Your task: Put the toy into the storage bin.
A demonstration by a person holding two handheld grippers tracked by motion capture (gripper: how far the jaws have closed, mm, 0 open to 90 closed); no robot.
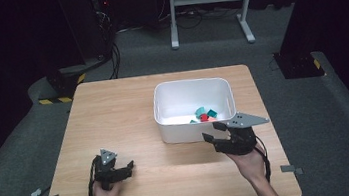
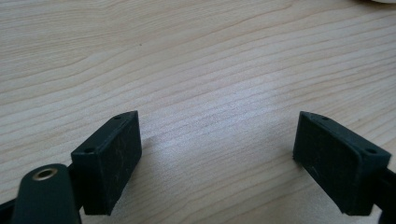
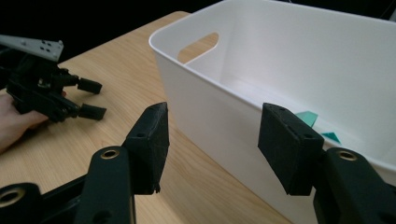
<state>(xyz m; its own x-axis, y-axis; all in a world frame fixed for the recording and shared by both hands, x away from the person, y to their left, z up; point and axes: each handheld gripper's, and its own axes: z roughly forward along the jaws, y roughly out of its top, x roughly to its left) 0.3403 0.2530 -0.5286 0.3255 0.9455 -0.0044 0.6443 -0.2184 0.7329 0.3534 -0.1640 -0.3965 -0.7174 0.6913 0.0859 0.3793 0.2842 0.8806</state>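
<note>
While the right claw (image 1: 215,132) hangs just beside the near wall of the white plastic tub (image 1: 164,110), jaws wide and holding nothing, its wall stands between them, likely lined up for a grip. Teal and red small blocks (image 1: 203,114) lie in the tub's near right corner. Left claw (image 1: 129,167) rests wide on the pale wood tabletop (image 1: 113,110), left of the tub, parked. No readable writing.

No readable text, label, brand or number stands on anything here; the yellow-and-black hazard stripes (image 1: 64,99) on the floor, far left of the table, bear no words.
</note>
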